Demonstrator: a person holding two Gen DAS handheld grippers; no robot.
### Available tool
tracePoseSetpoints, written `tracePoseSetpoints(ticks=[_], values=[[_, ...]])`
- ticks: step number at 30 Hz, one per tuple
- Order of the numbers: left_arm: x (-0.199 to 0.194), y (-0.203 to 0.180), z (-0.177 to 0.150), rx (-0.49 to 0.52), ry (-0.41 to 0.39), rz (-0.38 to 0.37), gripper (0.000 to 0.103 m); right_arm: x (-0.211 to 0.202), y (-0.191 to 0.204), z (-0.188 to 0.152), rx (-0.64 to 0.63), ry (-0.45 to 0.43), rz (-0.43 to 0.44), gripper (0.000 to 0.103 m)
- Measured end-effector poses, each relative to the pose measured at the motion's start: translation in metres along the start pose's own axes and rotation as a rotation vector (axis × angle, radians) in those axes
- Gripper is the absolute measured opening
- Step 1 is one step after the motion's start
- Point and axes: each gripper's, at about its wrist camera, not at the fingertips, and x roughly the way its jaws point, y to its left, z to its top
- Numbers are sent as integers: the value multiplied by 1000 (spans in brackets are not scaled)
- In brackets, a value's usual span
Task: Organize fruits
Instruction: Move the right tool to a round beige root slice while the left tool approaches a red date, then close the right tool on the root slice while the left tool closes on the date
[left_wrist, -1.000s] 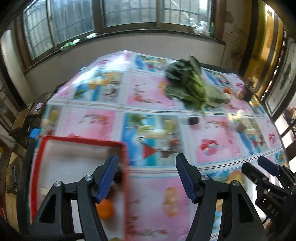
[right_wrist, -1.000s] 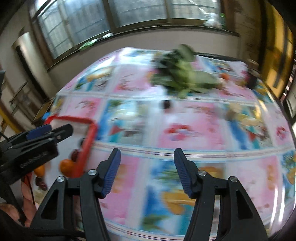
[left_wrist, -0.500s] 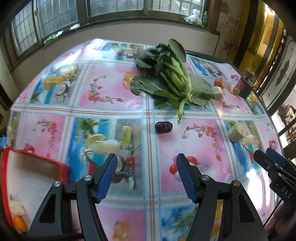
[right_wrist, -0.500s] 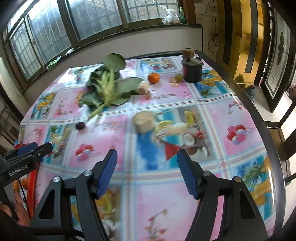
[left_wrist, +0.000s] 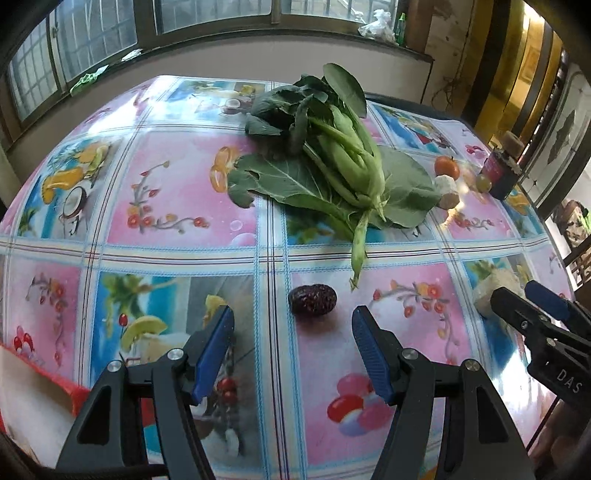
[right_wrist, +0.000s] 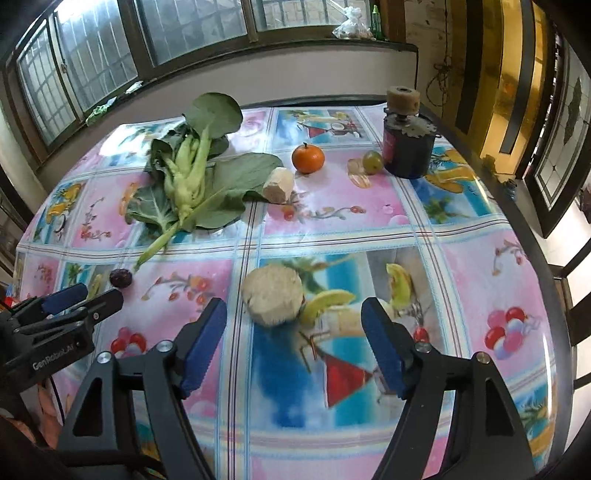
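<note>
A dark red date (left_wrist: 312, 299) lies on the patterned tablecloth just beyond my left gripper (left_wrist: 291, 341), which stands open and empty. In the right wrist view the same date (right_wrist: 120, 277) sits far left. My right gripper (right_wrist: 293, 332) hovers over a pale round root chunk (right_wrist: 272, 295); its jaws are opening, with nothing pressed between them. Farther back lie an orange tangerine (right_wrist: 308, 158), a green grape-like fruit (right_wrist: 372, 161) and a second pale chunk (right_wrist: 279, 185). The red-rimmed tray (left_wrist: 33, 395) shows at the lower left of the left wrist view.
A bunch of leafy greens (left_wrist: 332, 162) lies across the middle back of the table. A dark jar with a cork-like top (right_wrist: 406, 144) stands at the back right. Windows run behind the table; its right edge (right_wrist: 546, 280) drops off beside dark chairs.
Both grippers swung right, away from the red tray and out over the table. The date now lies close ahead of the left gripper, the pale chunk ahead of the right. The right jaws have widened.
</note>
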Motion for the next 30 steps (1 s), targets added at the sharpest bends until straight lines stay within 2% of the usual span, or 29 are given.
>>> tracePoseSetpoints(ticks=[8,10,12,15,17,19,20,30], values=[[10,-1,6,20,-19,14,66,11,1,4,10,10,3,75],[12,-2,7,27,-24,11,66,12,3,4,1,11,1,68],[12,-3,6,36,-30,8,65,16,4,4,-7,25,0,55],[11,-4,6,45,-37,-1,55,21,6,0,-17,34,-7,39],[10,-6,6,54,-38,-14,39,21,9,-1,-29,29,-9,39],[9,-8,6,61,-36,-26,29,21,9,-1,-32,31,-2,39],[8,-10,5,62,-36,-30,27,21,9,-2,-31,30,-1,39],[0,-10,-6,52,-37,-42,27,15,11,-8,-30,28,4,39]])
